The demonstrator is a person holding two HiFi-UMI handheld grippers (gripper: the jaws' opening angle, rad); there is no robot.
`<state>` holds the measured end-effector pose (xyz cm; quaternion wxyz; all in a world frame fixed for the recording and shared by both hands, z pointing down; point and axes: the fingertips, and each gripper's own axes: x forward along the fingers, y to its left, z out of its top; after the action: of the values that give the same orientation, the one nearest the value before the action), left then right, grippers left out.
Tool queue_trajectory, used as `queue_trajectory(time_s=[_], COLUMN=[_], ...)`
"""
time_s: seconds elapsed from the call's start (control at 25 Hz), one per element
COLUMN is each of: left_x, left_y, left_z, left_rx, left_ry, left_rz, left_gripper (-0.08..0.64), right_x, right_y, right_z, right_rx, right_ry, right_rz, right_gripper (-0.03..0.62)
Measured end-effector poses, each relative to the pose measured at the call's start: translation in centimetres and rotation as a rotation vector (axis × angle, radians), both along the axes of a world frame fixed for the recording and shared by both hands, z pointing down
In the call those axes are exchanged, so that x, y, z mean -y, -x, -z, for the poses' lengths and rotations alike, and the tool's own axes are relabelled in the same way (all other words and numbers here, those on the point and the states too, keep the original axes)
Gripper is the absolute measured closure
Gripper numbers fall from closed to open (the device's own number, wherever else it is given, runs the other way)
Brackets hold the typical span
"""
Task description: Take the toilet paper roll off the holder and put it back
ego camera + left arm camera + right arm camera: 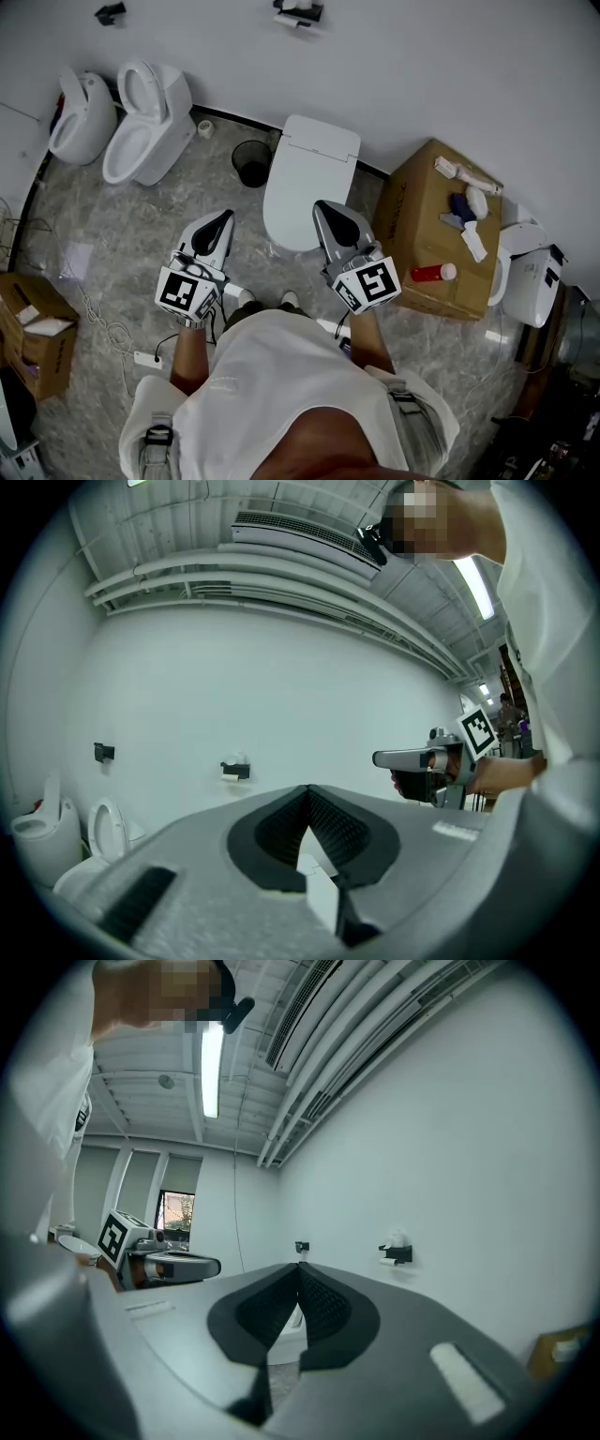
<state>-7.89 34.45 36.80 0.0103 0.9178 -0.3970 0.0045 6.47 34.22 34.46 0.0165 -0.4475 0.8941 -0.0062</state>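
Observation:
A black toilet paper holder with white paper on it is fixed to the white wall, well ahead of both grippers. The holder sits left of centre in the left gripper view. In the right gripper view the holder shows right of centre. My left gripper and right gripper are held level side by side, pointing at the wall. Each has its jaw tips together with nothing between them. The right gripper shows in the left gripper view, and the left gripper in the right one.
A white toilet with its lid down stands straight ahead, a black bin beside it. Two more toilets stand at the left. A cardboard box with a red can is at the right. A second small black fixture is on the wall.

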Motion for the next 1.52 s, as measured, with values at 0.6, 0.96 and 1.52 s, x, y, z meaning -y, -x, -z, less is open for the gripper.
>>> queue_trajectory(time_s=[0.6, 0.96, 1.52], left_x=[2.1, 3.7, 15.7], left_y=[-2.2, -6.6, -2.3], left_z=[-0.7, -1.0, -3.2], left_rx=[0.016, 0.031, -0.007], left_ry=[0.004, -0.008, 0.003], left_rz=[0.021, 0.015, -0.062], left_gripper=[0.563, 0.563, 0.563], right_x=[2.4, 4.4, 15.9], right_y=[-2.2, -6.3, -1.8], right_z=[-1.3, -2.2, -3.4], right_rx=[0.016, 0.022, 0.01], right_ry=[0.01, 0.008, 0.01], right_rz=[0.019, 0.028, -0.044], right_gripper=[0.58, 0.58, 0.58])
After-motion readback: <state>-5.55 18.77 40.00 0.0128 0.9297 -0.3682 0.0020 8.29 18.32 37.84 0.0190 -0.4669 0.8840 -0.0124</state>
